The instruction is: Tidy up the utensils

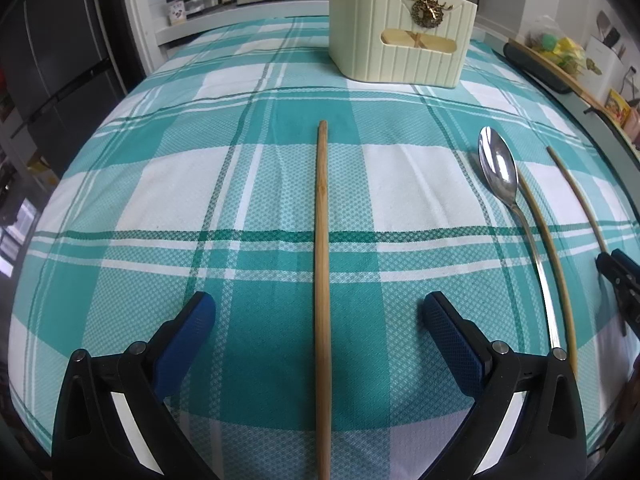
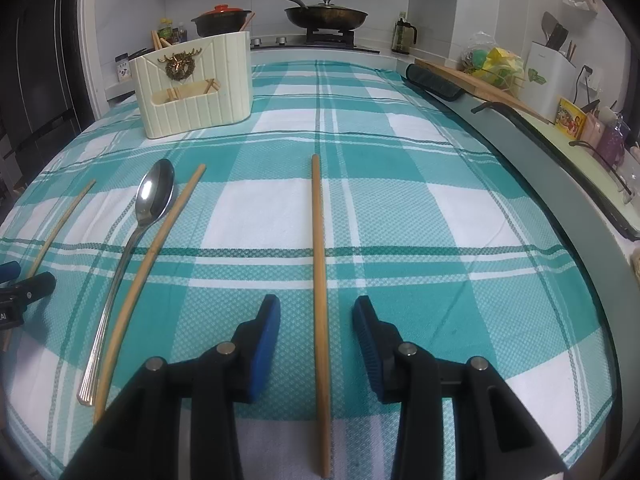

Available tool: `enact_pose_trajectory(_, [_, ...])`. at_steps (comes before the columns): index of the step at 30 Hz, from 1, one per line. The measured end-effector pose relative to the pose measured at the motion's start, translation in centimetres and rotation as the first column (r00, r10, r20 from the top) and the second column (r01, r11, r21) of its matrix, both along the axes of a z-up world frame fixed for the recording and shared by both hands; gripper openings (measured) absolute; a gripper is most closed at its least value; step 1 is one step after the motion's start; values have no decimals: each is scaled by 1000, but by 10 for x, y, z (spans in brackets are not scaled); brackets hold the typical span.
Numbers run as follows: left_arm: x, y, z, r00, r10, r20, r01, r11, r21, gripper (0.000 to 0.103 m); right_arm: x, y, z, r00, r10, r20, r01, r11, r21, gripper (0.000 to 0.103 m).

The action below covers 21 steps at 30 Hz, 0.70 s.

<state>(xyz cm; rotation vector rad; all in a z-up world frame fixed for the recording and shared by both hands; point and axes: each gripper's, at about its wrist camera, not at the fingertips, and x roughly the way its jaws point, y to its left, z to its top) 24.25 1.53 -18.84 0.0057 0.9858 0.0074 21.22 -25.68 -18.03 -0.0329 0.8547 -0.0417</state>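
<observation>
1. Chopstick one (image 1: 322,264), in the left wrist view, lies on the plaid tablecloth (image 1: 132,200) with its long axis running straight away from the camera. It passes midway between the fingers of the left gripper (image 1: 320,322), whose jaws stand wide apart and hold nothing. A metal spoon (image 1: 502,178) and two more chopsticks lie off to the right, and the cream utensil holder (image 1: 400,36) stands well ahead, slightly right.

2. Chopstick two (image 2: 320,280), in the right wrist view, lies lengthwise between the fingers of the right gripper (image 2: 316,320). Its jaws are moderately open and not touching the stick. The holder (image 2: 196,88) stands far ahead to the left. Each gripper is nearest its own stick, so closing across the shaft looks the likely next move.
</observation>
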Motion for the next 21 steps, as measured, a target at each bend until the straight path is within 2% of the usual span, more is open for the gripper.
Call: enact_pose_trajectory(21, [0, -1, 1, 1000, -16, -4, 16, 1000, -7, 102, -1, 1, 0, 1000, -2, 3, 3, 1000, -7, 39])
